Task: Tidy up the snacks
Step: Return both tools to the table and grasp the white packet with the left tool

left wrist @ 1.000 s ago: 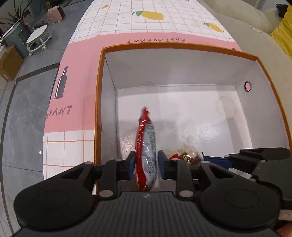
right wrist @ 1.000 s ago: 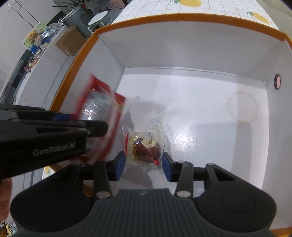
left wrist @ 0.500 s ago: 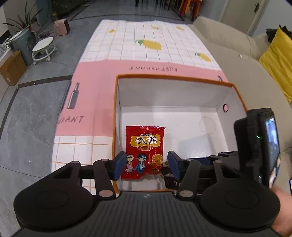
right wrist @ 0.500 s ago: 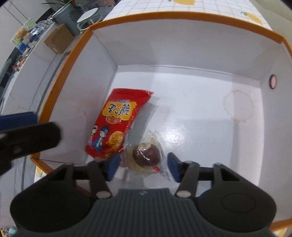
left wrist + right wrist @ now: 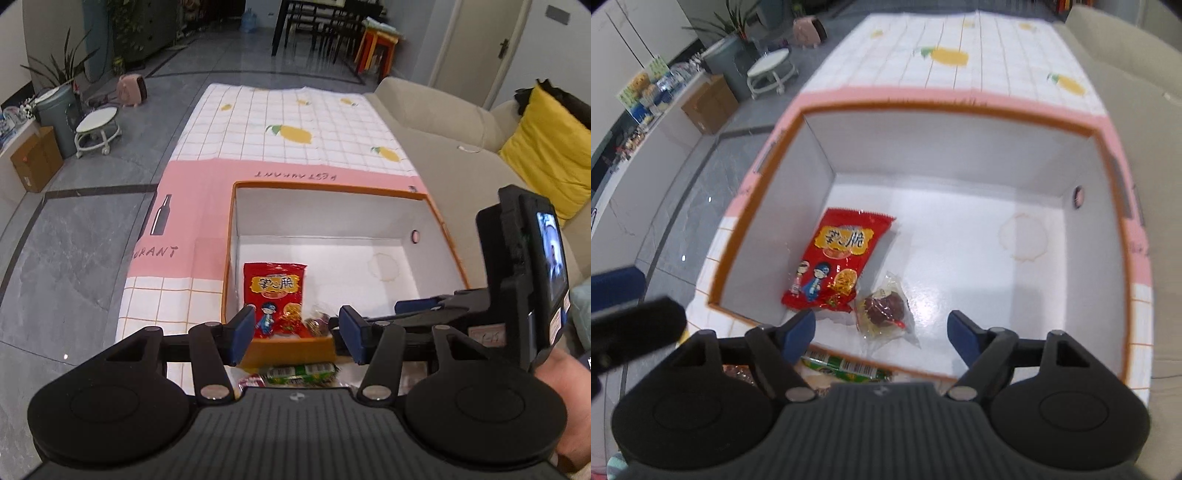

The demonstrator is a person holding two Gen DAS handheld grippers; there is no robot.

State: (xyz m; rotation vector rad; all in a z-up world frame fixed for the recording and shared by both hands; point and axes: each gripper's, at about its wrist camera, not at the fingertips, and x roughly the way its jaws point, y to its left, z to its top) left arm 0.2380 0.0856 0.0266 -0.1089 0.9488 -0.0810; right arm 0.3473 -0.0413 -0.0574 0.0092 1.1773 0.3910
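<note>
The pink band of the tablecloth [image 5: 207, 206] reads "URANT" at centre left; the red snack packet [image 5: 275, 295] bears yellow Chinese characters.

Red snack packet [image 5: 837, 258] and clear-wrapped dark sweet [image 5: 885, 306] lie flat in box [image 5: 960, 155].

Both grippers tilt steeply downward. The left gripper [image 5: 293, 334] has its jaws parted with nothing pinched between the blue pads. The right gripper [image 5: 881, 332] is opening its jaws, pads clear of anything, and a hand [image 5: 565, 406] grips its handle.
</note>
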